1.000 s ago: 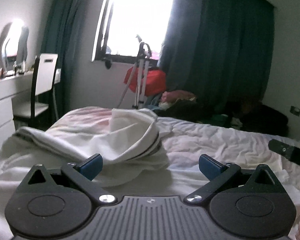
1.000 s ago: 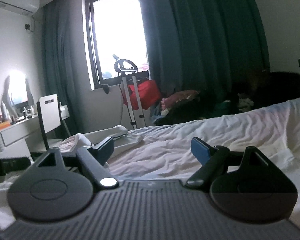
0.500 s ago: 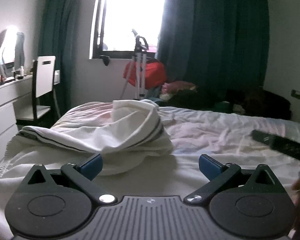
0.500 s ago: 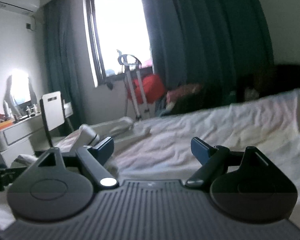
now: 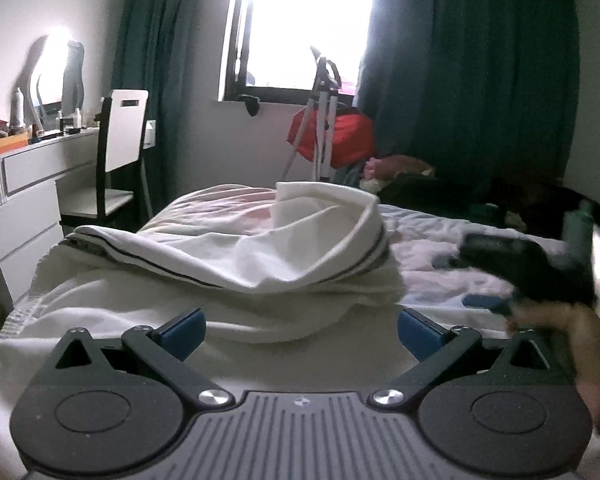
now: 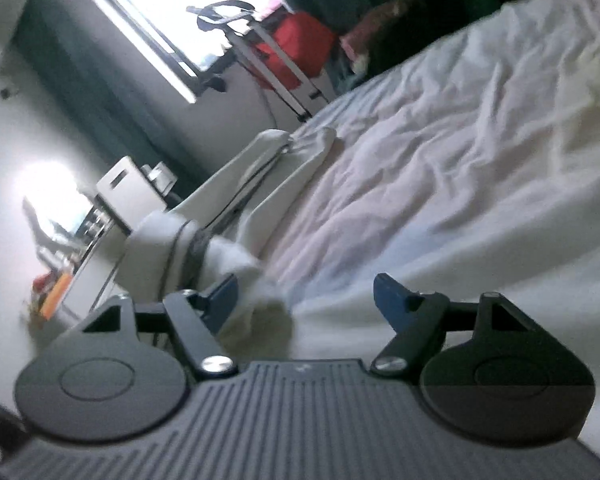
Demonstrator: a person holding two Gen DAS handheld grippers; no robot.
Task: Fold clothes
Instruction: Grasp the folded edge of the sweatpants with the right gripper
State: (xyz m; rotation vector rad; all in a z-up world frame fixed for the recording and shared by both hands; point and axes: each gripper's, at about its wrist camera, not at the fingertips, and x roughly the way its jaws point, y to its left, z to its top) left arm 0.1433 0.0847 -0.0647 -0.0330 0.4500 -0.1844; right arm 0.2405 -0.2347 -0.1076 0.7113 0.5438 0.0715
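We hold the left gripper (image 5: 298, 330) spread wide with nothing between its blue pads, just short of the crumpled white garment (image 5: 236, 264) with thin dark stripes heaped on the bed (image 5: 428, 256). Only this view shows the right gripper (image 5: 528, 268) from outside, a dark blur over the sheet. From the tilted right wrist view, the right gripper (image 6: 306, 300) is equally wide and empty, its left pad (image 6: 224, 294) beside the garment (image 6: 228, 196). The white chair (image 5: 122, 136) stands beyond.
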